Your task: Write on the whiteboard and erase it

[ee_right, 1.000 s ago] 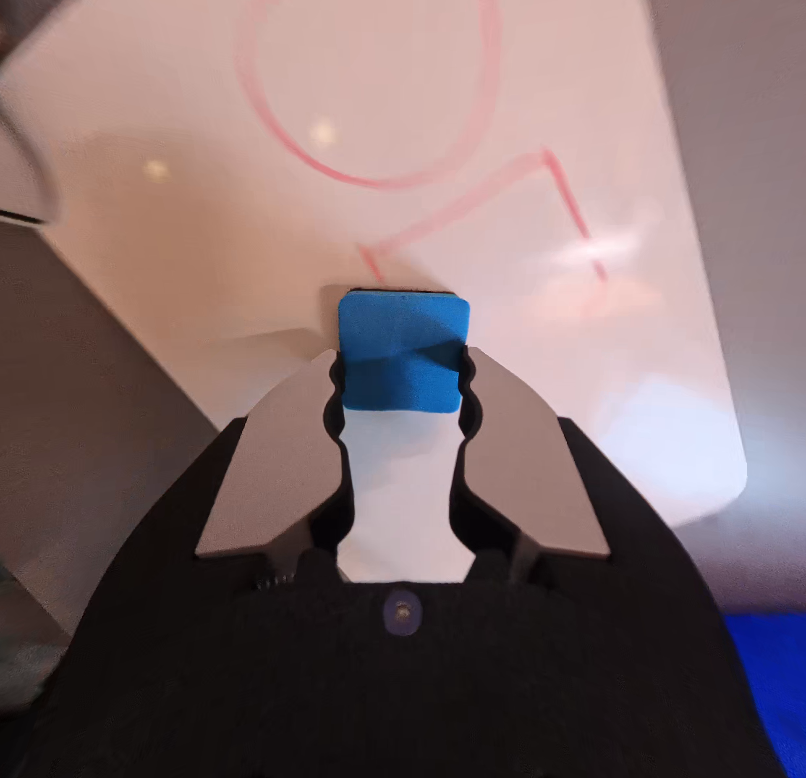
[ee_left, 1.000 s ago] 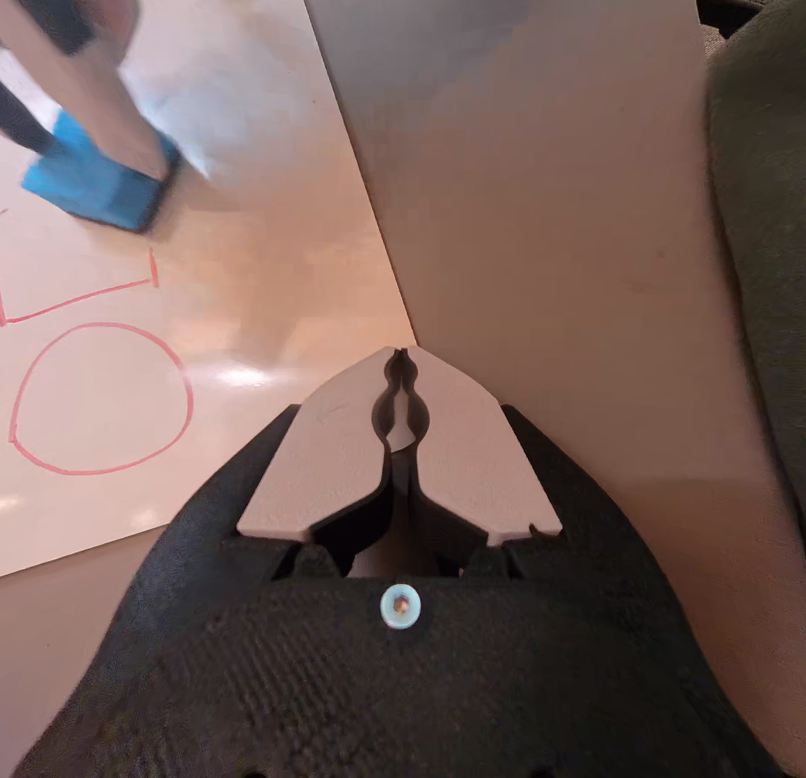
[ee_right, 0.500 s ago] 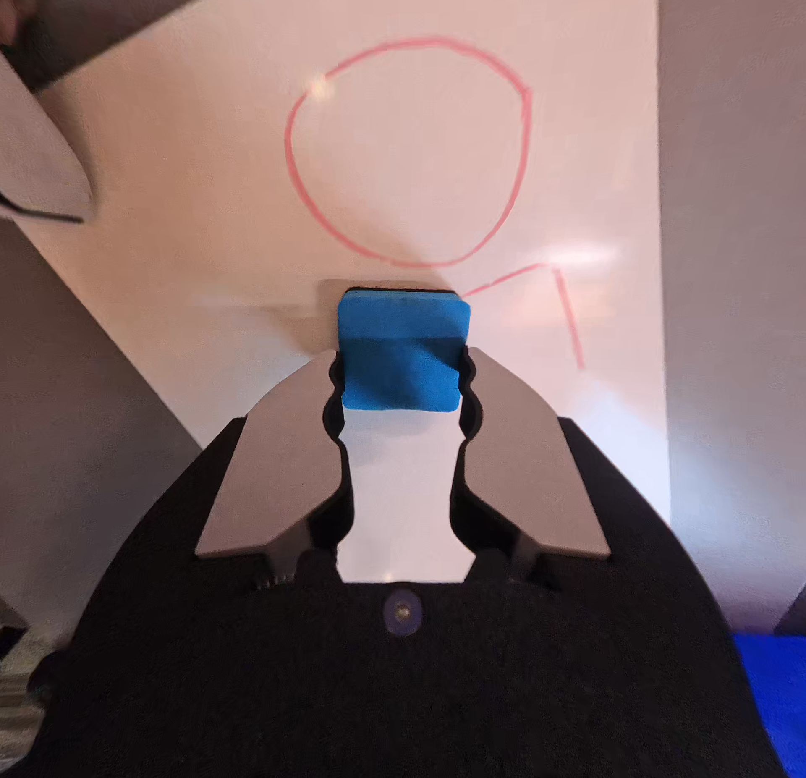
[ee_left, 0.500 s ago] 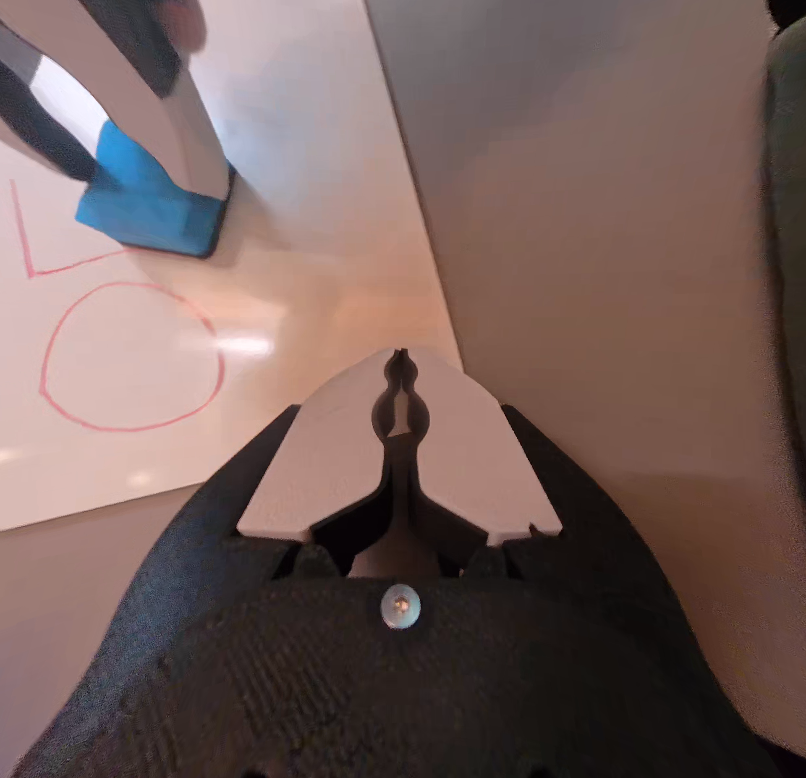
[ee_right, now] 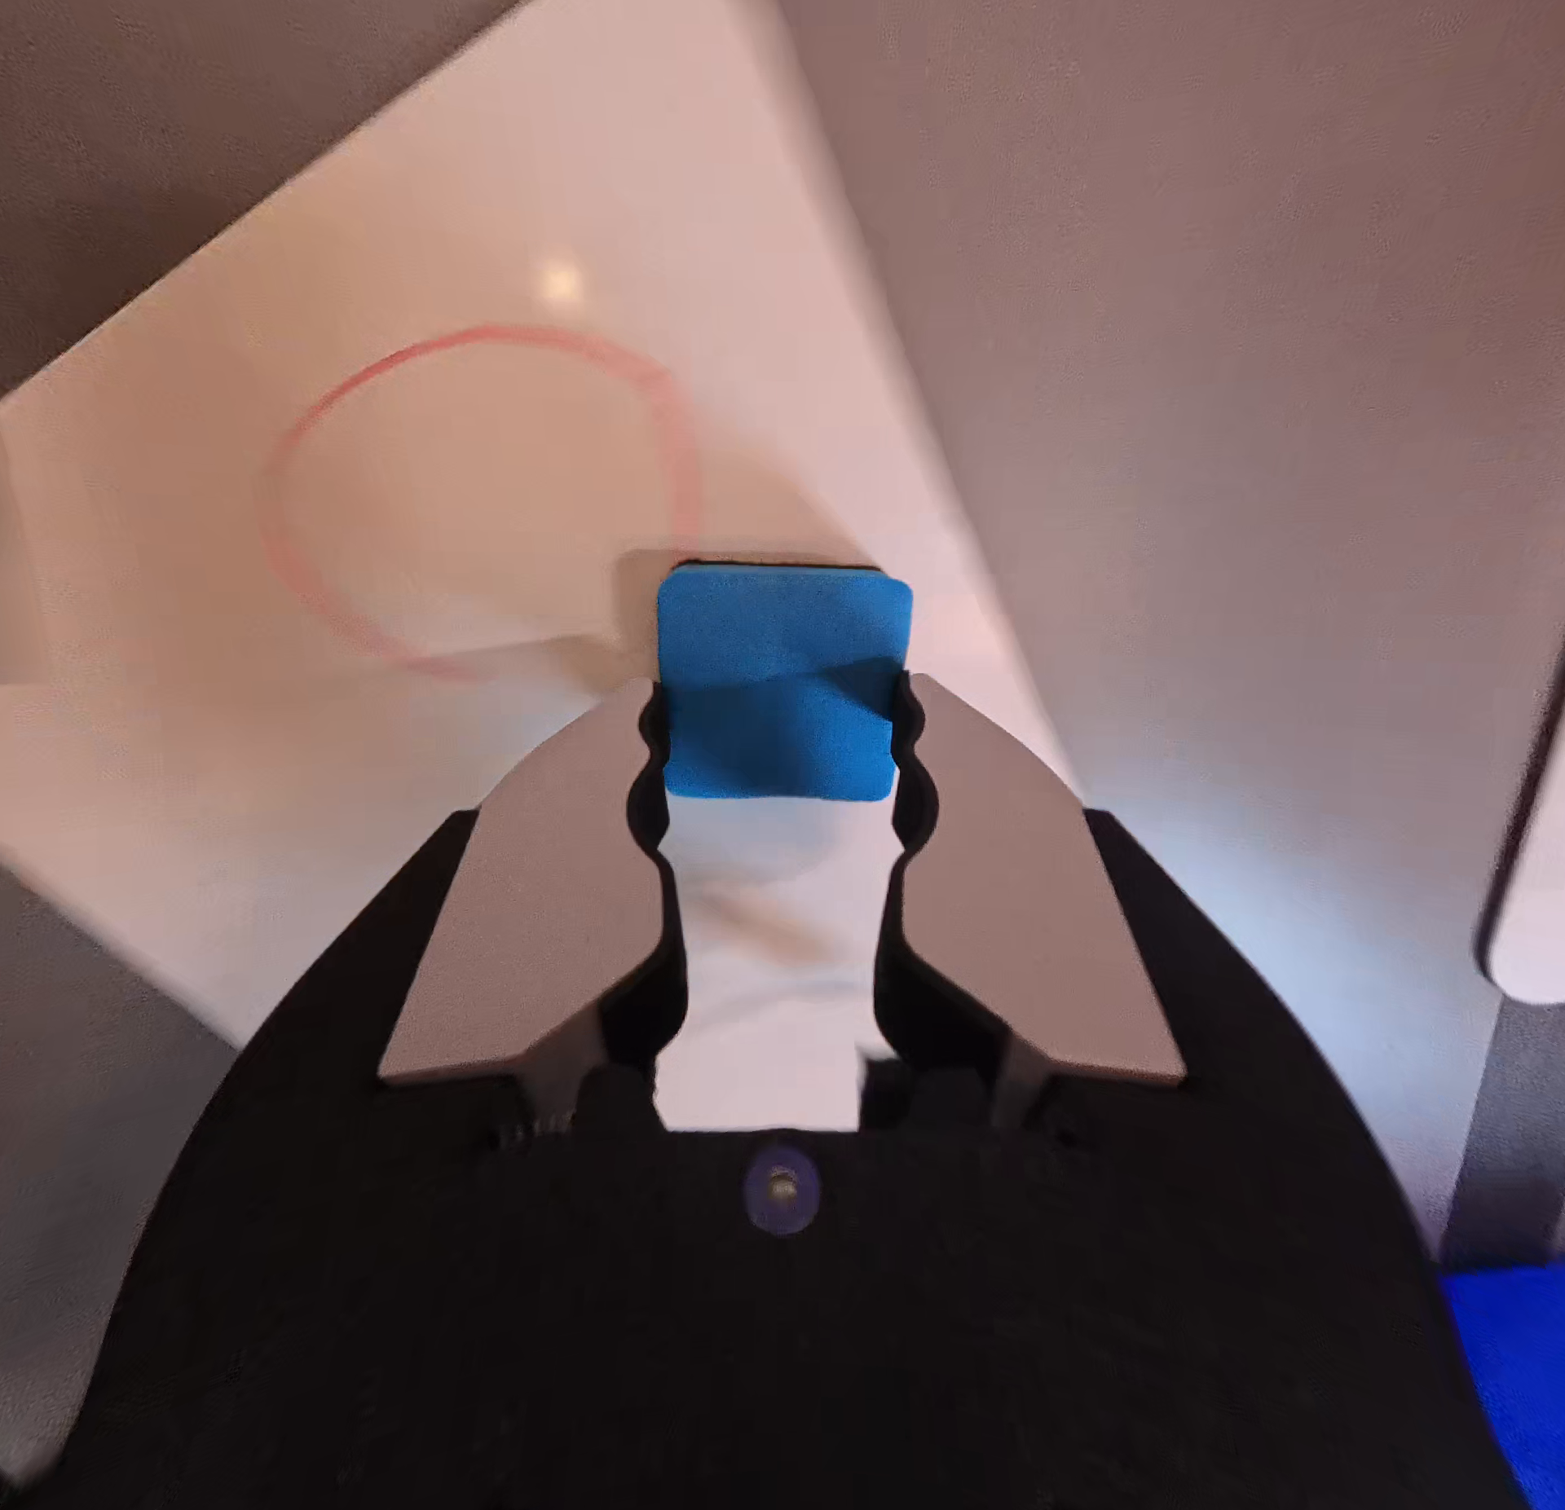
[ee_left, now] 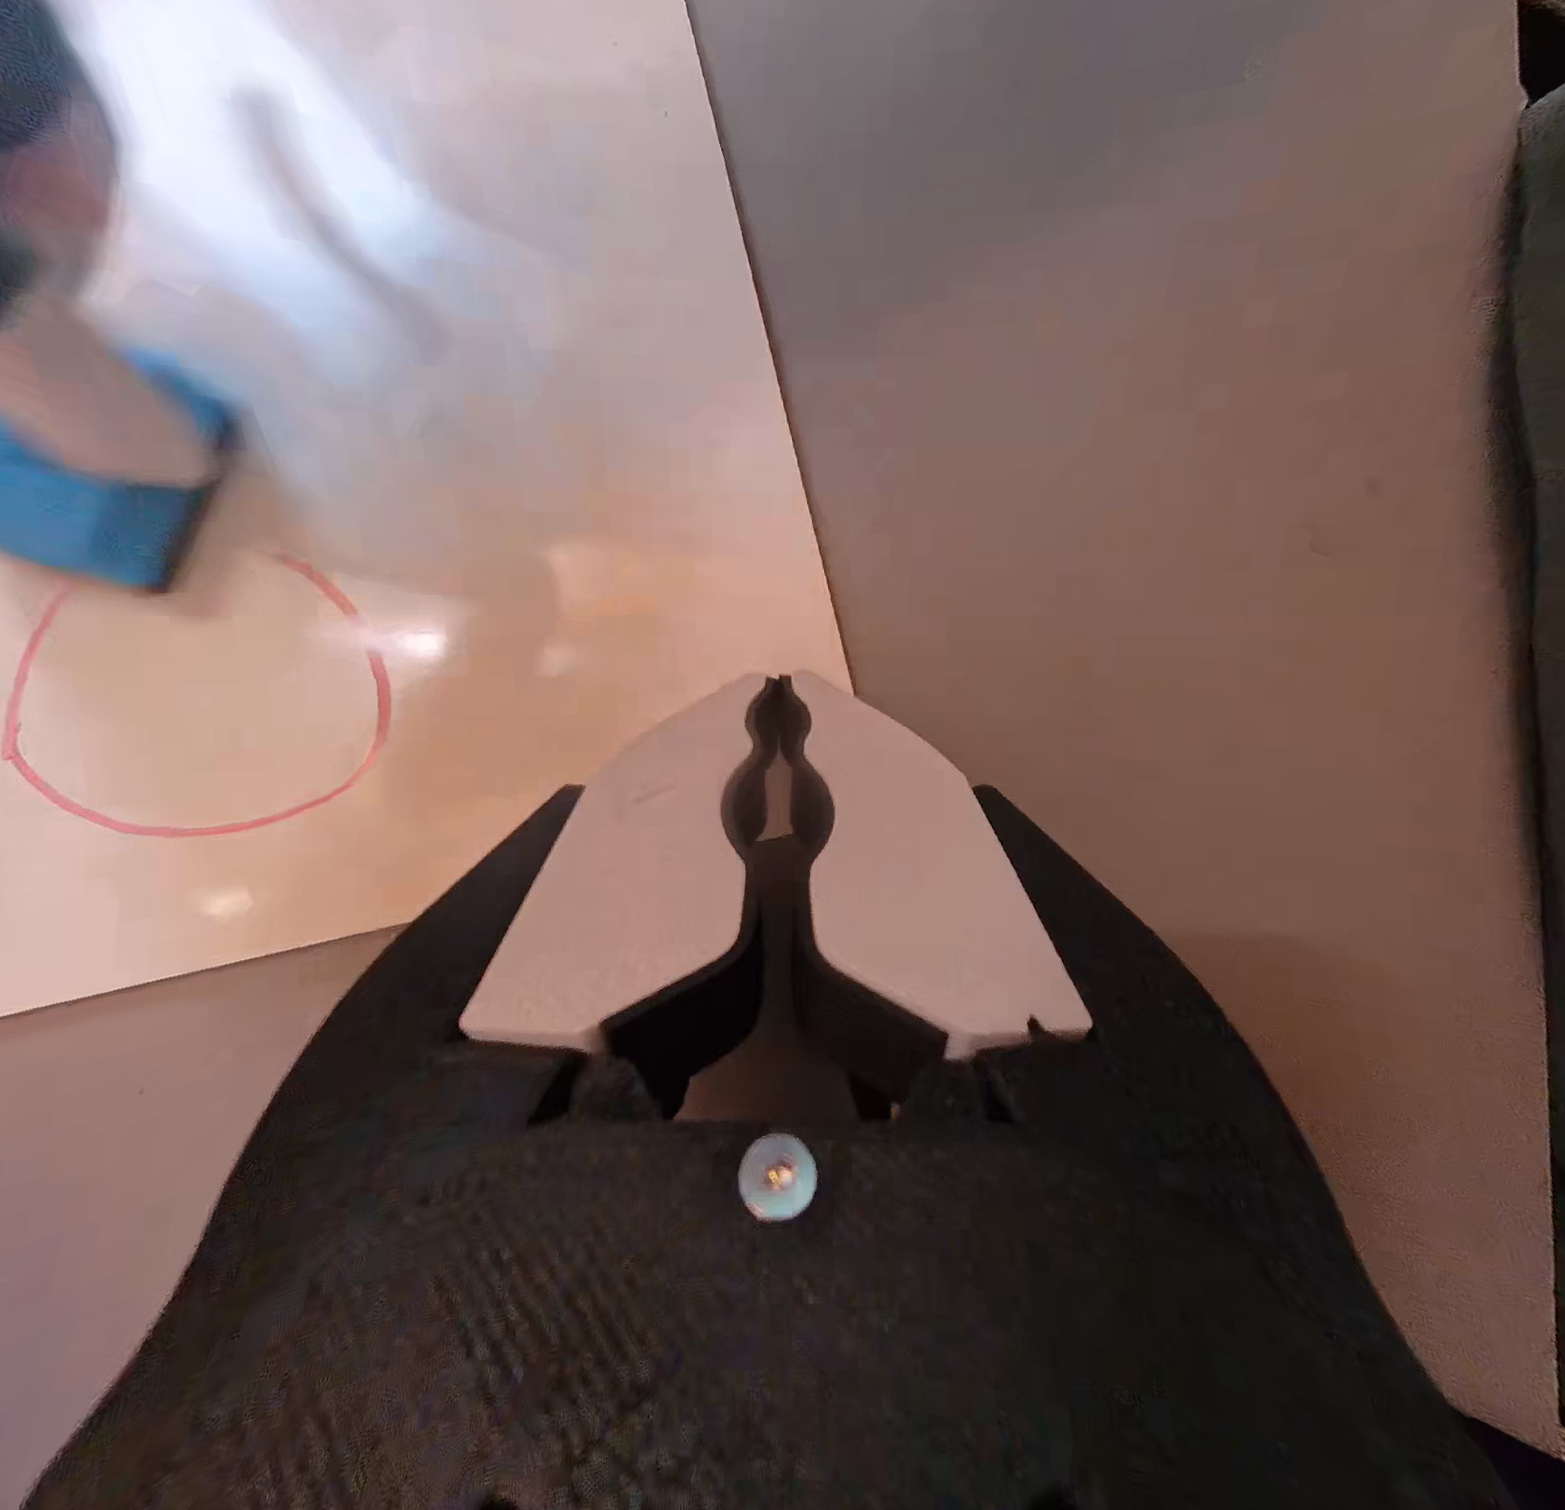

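Erasing is in hand: the right gripper (ee_right: 779,690) clamps the eraser (ee_right: 783,673) flat on the whiteboard (ee_right: 508,199), at the edge of the red circle (ee_right: 474,504) just ahead-left. Next, I judge, sweep left across it. Only the left view shows the left gripper (ee_left: 781,690), fingers together and empty, beside the board.

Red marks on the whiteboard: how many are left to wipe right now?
1. A red circle remains on the whiteboard, with the blue eraser at its edge. The eraser and the right gripper may hide a small remnant beneath them.
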The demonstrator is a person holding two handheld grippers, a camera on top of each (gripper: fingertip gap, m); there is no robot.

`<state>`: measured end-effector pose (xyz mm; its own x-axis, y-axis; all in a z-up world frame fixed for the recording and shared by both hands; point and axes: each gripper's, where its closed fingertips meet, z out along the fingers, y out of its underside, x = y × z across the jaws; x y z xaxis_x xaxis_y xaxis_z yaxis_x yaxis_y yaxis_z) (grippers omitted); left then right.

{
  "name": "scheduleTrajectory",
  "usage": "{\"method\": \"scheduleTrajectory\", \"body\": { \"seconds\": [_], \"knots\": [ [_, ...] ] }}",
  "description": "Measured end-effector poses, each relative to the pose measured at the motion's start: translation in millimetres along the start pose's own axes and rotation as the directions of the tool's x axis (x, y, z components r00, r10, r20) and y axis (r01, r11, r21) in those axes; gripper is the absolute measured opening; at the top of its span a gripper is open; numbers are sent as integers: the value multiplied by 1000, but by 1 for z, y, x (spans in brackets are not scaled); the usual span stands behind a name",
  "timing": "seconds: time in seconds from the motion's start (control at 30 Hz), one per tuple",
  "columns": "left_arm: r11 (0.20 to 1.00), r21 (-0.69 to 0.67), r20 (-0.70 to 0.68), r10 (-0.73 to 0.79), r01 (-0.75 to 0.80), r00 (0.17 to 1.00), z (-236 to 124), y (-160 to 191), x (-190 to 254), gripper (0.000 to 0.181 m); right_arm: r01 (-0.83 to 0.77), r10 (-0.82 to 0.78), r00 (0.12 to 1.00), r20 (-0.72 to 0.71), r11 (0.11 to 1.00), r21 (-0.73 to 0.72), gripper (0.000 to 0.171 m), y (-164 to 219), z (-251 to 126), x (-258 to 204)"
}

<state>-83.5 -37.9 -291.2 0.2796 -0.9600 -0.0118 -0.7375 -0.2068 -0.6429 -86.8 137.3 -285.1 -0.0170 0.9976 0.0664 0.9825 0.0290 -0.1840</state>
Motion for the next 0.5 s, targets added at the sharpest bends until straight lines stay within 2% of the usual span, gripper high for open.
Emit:
{"method": "scheduleTrajectory", "body": {
  "seconds": [0.07, 0.13, 0.23, 0.33, 0.4, 0.5],
  "knots": [
    [1000, 3, 6, 0, 0, 1000, 0, 0, 0, 0, -126, 126, 992, -2, 992, 27, 51, 1, 3, 35],
    [1000, 6, 6, 0, 0, 1000, -1, 1, 0, 0, -153, 152, 988, -33, 988, -27, 51, 24, -1, 48],
    [1000, 6, 0, 4, -4, 1000, -1, 1, 0, 0, -70, 73, 997, 23, 992, -109, 51, 44, -7, 12],
    [1000, 6, -12, 4, -3, 1000, 0, 0, 1, 0, 71, -69, 997, 26, 994, -79, 51, 12, -3, -17],
    [1000, 7, -17, 10, -9, 1000, 1, -1, 4, 0, 13, -13, 1000, 18, 999, -30, 51, -8, 2, 1],
    [1000, 12, -8, 11, -11, 1000, 2, -2, 5, 0, -79, 80, 997, 16, 996, -33, 51, 3, 3, 36]
  ]
}}
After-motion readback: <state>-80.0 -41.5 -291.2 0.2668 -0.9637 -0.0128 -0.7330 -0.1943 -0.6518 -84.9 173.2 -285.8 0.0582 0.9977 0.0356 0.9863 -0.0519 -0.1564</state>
